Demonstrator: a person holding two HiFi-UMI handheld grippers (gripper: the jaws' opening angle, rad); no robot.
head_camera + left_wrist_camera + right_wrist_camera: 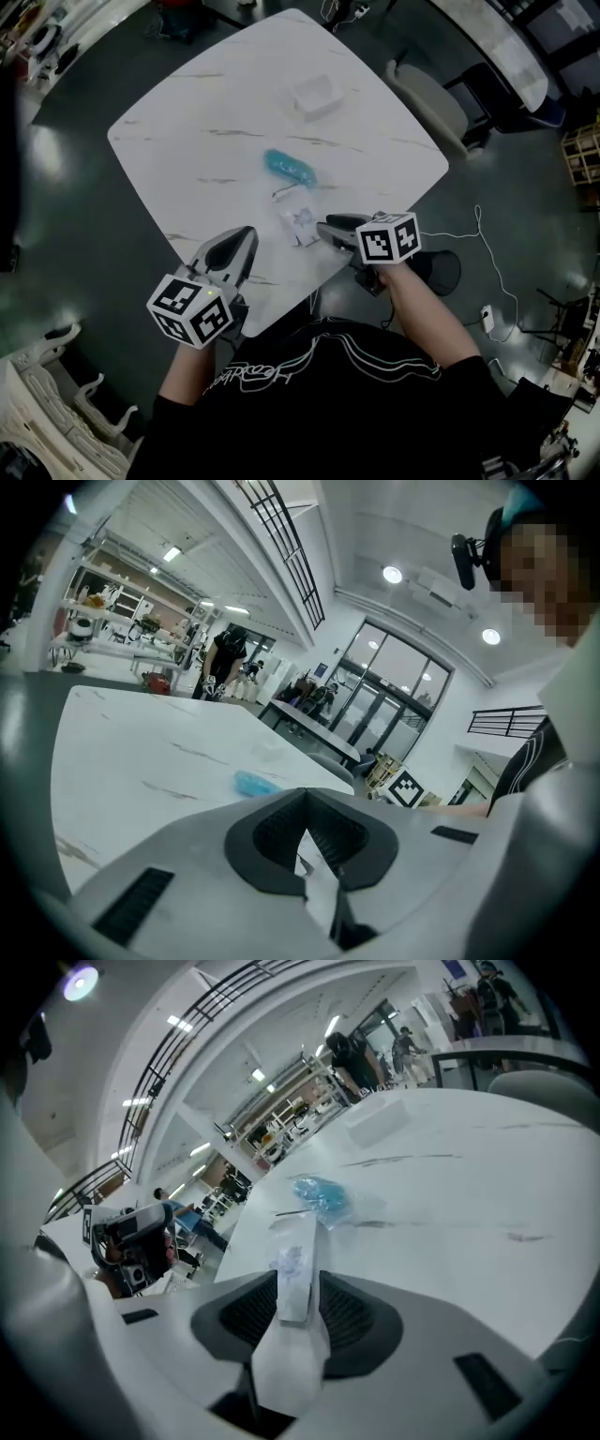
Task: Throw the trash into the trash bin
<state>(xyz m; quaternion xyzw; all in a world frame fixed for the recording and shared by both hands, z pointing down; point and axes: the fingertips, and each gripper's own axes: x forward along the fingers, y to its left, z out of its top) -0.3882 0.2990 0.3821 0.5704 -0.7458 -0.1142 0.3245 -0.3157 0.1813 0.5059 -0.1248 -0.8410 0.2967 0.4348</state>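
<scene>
No text can be read with certainty. White script lettering (246, 375) is seen on the black shirt (319, 417), but it cannot be made out. A bluish print on the wrapper (302, 223) is too small to be read.

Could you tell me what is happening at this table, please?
A person at the white table works two hand-held grippers. The right gripper has its jaws apart around a white packet lying near the table's edge, not yet gripped. The left gripper hovers shut and empty to its left. A blue wrapper lies further in.
</scene>
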